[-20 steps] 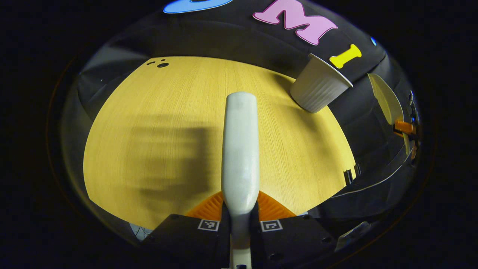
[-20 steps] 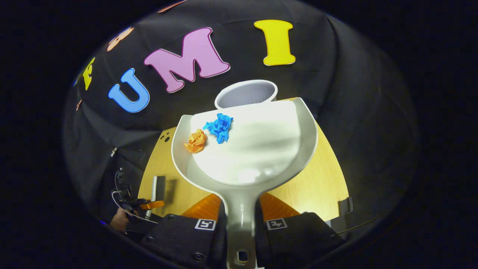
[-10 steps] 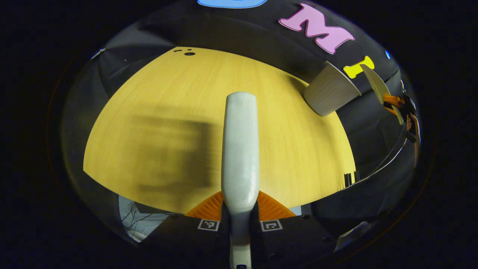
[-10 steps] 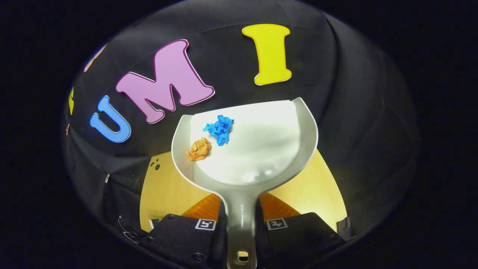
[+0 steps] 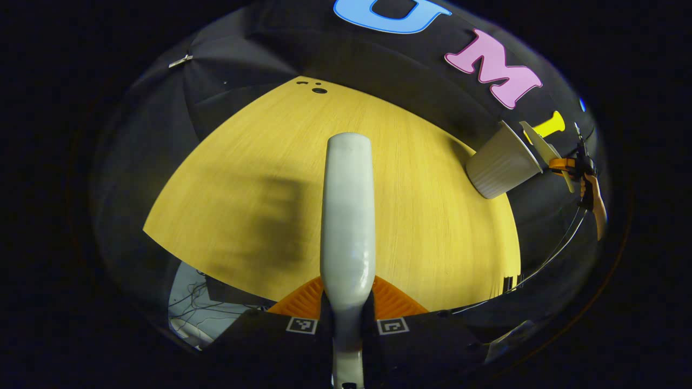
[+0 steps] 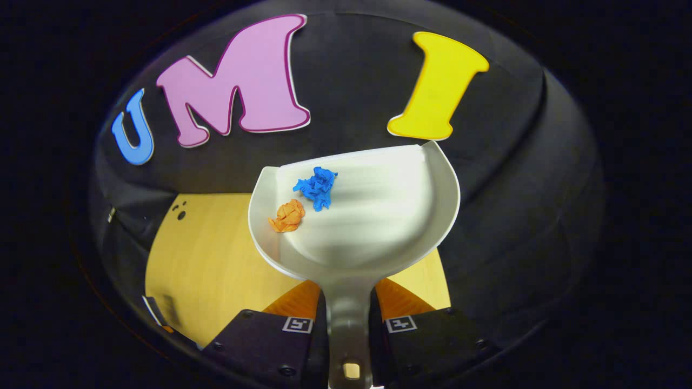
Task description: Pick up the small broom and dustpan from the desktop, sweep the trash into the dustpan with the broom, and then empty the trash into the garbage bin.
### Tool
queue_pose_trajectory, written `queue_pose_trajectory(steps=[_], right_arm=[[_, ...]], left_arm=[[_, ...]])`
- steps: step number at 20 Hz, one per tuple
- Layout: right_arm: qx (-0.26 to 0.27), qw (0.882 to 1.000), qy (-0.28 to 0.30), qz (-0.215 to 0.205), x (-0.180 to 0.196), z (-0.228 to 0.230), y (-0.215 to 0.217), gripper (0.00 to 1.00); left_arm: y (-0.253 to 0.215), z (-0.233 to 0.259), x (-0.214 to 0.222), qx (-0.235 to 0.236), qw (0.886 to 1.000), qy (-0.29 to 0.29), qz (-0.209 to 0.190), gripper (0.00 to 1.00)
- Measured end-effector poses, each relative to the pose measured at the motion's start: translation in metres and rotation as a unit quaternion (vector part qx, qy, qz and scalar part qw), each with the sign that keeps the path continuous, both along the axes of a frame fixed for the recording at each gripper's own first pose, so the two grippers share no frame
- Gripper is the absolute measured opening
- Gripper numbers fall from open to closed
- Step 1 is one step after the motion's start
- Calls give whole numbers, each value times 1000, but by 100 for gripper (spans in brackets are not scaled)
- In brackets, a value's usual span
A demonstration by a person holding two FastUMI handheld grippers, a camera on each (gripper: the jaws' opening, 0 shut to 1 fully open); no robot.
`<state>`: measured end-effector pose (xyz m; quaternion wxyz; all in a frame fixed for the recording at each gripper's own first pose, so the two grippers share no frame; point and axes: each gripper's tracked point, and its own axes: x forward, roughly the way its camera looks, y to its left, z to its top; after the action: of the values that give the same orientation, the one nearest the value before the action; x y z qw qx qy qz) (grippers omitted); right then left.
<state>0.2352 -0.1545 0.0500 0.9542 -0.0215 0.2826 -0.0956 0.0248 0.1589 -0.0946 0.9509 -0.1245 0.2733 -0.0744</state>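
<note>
Broom handle (image 5: 347, 216) in left gripper (image 5: 347, 319)

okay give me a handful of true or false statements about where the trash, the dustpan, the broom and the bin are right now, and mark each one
1. Both paper balls lie in the dustpan. True: the blue paper ball and the orange paper ball rest near its left wall.
2. The right hand-held gripper is open. False: it is shut on the dustpan handle.
3. The left hand-held gripper holds the broom. True.
4. The garbage bin lies tipped over on the floor. False: it stands on the wooden desktop, near the far right edge.
5. Trash is scattered on the desktop. False: none shows there.
</note>
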Motion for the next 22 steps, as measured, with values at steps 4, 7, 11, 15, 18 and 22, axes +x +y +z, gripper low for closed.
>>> queue_pose_trajectory(steps=[4, 7, 11, 15, 18, 22], right_arm=[[-143, 990, -5, 7, 14, 2, -17, 34], [-168, 986, -1, 0, 24, -4, -25, 34], [-273, 962, -10, -25, 32, 6, -54, 34], [-360, 933, 4, -12, 42, 7, -66, 34], [-453, 891, 8, 11, 47, 14, -64, 29], [-504, 863, 6, 30, 49, 24, -57, 34]], left_arm=[[10, 19, -1, -9, 1000, -11, 16, 27], [13, 28, -2, -2, 1000, -18, 22, 26], [11, 28, -2, -3, 1000, -13, 19, 26], [7, 20, 3, -1, 1000, -1, 9, 26], [-1, 18, 2, -6, 1000, 7, 2, 24], [-5, 20, 3, -3, 1000, 9, -1, 26]])
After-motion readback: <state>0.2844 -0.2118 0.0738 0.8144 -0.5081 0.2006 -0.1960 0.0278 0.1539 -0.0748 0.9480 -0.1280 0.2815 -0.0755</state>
